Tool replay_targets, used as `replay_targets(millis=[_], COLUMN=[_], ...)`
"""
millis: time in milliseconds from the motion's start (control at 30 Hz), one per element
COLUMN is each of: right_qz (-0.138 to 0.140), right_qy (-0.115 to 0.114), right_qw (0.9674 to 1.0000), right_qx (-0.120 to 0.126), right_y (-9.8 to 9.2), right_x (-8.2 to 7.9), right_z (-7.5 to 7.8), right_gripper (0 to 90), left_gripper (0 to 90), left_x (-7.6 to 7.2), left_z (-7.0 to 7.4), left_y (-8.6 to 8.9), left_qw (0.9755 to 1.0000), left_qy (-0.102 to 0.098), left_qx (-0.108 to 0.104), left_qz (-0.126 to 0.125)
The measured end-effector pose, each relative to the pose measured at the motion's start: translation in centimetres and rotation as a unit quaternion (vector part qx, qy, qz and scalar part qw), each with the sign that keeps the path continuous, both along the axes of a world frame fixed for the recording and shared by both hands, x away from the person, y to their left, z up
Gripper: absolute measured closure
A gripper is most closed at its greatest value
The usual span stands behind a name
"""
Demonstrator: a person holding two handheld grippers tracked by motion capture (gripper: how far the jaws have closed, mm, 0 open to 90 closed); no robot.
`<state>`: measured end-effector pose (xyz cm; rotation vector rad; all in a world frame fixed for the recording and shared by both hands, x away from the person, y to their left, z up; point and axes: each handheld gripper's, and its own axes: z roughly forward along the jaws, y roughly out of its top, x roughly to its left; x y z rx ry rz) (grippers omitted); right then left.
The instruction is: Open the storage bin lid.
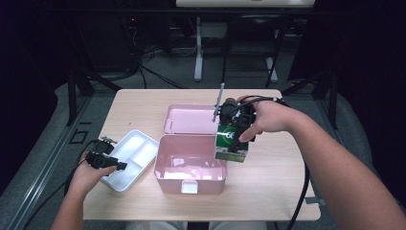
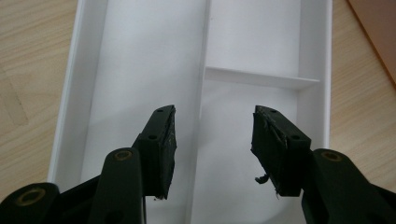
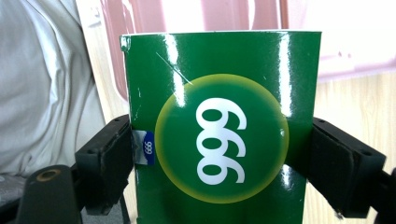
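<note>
Being carried above the pink case's (image 1: 190, 168) right rim, the green box (image 1: 231, 143) is being clamped by the right gripper (image 3: 219, 161); a rim clip is being risked, tilting it. The left gripper (image 2: 212, 140) is being held wide over the white tray (image 2: 88, 93).

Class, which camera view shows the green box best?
The right gripper view: the green box sits close between the jaws, its 999 label readable. The high view shows it small, partly behind the hand-held gripper.
</note>
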<state>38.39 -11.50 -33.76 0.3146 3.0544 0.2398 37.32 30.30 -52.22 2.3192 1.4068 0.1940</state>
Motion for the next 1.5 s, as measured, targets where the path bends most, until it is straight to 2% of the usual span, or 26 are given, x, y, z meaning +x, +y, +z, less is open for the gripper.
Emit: replay_targets(millis=[400,667,833,967,1333,1500], right_qz=[0.038,0.051,0.053,0.045,0.046,0.046], right_qy=[0.01,0.008,0.006,0.019,0.02,0.022], right_qw=[0.9992,0.9987,0.9984,0.9987,0.9986,0.9986], right_qx=[0.003,-0.004,-0.019,-0.014,-0.014,-0.015], right_y=[4.7,6.5,6.9,6.8,6.2,6.0], right_x=[-0.3,-0.2,-0.1,0.1,0.7,1.0], right_z=[-1.2,-2.3,-3.5,-4.8,-8.9,-10.2], right_gripper=[15.7,15.7,15.6,15.6,15.5,15.5], left_gripper=[49.8,49.8,49.8,49.8,49.8,49.8], left_x=[0.0,0.0,0.0,0.0,0.0,0.0], left_z=[0.0,0.0,0.1,0.1,-0.1,-0.1], left_y=[0.1,0.1,0.2,0.2,0.1,0.0], left_qw=[1.0,1.0,1.0,1.0,1.0,1.0], left_qy=[-0.001,-0.001,-0.001,-0.001,0.001,0.001], left_qx=[0.0,-0.001,-0.002,-0.002,-0.001,0.001], left_qz=[-0.002,-0.002,-0.001,0.0,0.0,-0.003])
